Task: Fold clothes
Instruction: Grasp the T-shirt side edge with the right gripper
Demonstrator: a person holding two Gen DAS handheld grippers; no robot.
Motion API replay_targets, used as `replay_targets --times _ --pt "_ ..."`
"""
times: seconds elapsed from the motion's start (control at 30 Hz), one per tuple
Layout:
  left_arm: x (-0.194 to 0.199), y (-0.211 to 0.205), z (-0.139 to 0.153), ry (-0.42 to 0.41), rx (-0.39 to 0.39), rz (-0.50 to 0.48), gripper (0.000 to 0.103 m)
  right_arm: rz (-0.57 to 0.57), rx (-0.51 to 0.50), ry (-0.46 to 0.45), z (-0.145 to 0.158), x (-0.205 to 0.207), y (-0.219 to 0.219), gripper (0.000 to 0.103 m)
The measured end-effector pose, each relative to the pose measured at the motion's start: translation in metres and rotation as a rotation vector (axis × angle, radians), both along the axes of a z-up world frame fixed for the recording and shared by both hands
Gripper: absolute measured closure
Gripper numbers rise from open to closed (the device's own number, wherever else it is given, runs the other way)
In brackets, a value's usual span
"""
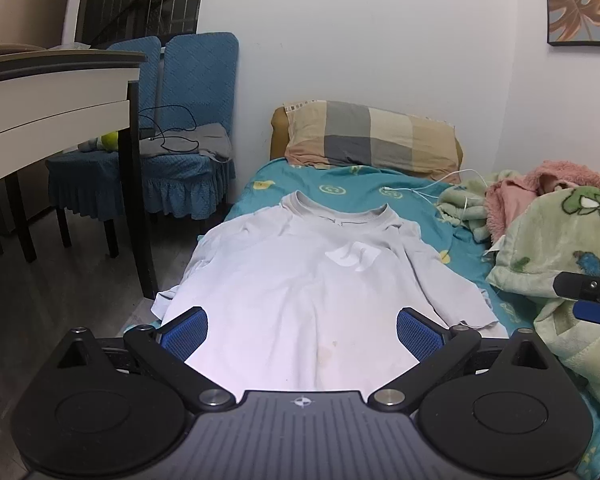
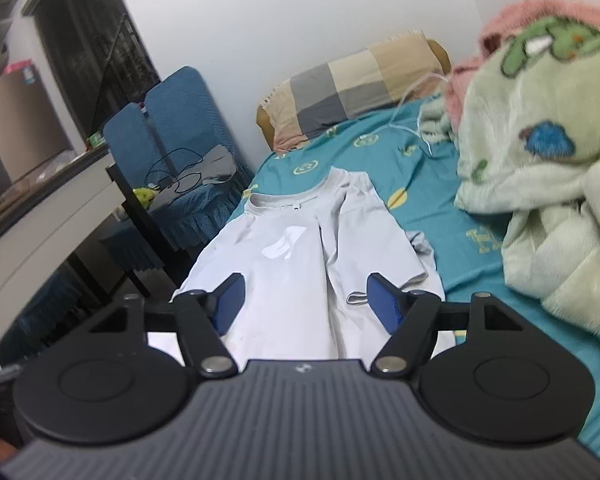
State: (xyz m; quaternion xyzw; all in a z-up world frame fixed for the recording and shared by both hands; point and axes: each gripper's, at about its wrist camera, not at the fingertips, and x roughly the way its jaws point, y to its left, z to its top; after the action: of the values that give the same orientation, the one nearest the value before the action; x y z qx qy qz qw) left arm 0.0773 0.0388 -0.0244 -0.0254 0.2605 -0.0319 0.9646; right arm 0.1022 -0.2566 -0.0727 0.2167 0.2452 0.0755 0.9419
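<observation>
Two hand-held grippers hover over the near hem of a white T-shirt, which lies face-up and spread flat on the bed, collar toward the checked pillow. Left hand-held gripper has its blue pads spread wide, nothing between them but the shirt fabric below, untouched. Right hand-held gripper is released too, pads apart above the shirt's right side, where one sleeve folds in over the body. Off to the right, a bunched green cartoon blanket piles up beside the shirt, apart from it. Blue-covered chairs stand left of the bed.
</observation>
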Motion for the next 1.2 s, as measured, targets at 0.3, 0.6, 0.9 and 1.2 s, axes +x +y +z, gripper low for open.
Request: replay_targets --times 0.3,0.6,0.9,1.2 --pt "0.001 0.004 -0.003 0.017 -0.016 0.015 0.001 -0.005 0.125 0.088 -0.014 0.018 -0.010 0.062" --pt "0.014 0.020 -0.010 0.052 -0.057 0.062 0.001 -0.021 0.260 0.222 -0.037 0.116 -0.044 0.061" --pt "0.043 0.024 -0.030 0.108 -0.074 0.081 0.001 -0.058 0.137 0.291 -0.086 0.159 -0.059 0.058" --pt "0.052 0.021 -0.041 0.131 -0.070 0.074 0.001 -0.092 0.115 0.312 -0.103 0.160 -0.077 0.058"
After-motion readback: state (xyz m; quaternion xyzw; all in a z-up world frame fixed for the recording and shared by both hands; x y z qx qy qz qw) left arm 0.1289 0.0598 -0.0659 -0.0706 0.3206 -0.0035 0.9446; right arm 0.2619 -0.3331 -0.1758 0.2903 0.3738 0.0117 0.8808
